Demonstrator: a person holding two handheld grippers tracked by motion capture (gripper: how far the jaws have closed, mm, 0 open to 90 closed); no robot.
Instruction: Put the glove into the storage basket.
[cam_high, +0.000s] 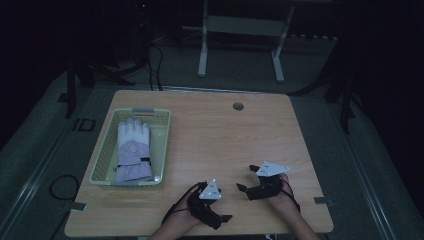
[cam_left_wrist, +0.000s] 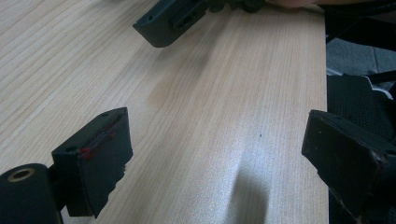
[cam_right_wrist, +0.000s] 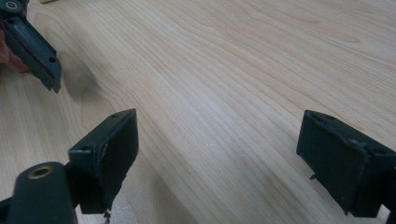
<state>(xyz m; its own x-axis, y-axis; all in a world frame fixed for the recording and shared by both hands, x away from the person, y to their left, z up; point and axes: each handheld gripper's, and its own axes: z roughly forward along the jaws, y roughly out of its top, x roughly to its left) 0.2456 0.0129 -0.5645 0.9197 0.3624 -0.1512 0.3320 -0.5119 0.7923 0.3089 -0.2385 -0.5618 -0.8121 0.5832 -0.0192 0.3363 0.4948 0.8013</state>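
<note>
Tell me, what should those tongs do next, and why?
Probably the left tongs should reach toward the glove in the basket. Both tongs, the right too, stand open and empty over bare table.

Lilac and white padded winter glove (cam_high: 133, 150), lying flat with fingers pointing toward the table's far edge, cuff toward the near side, inside a pale green perforated plastic basket (cam_high: 103, 157) on the table's left part

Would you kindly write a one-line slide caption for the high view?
Two hand-held grippers, left gripper and right gripper, rest open near the wooden table's front edge; a glove lies in the basket.
</note>
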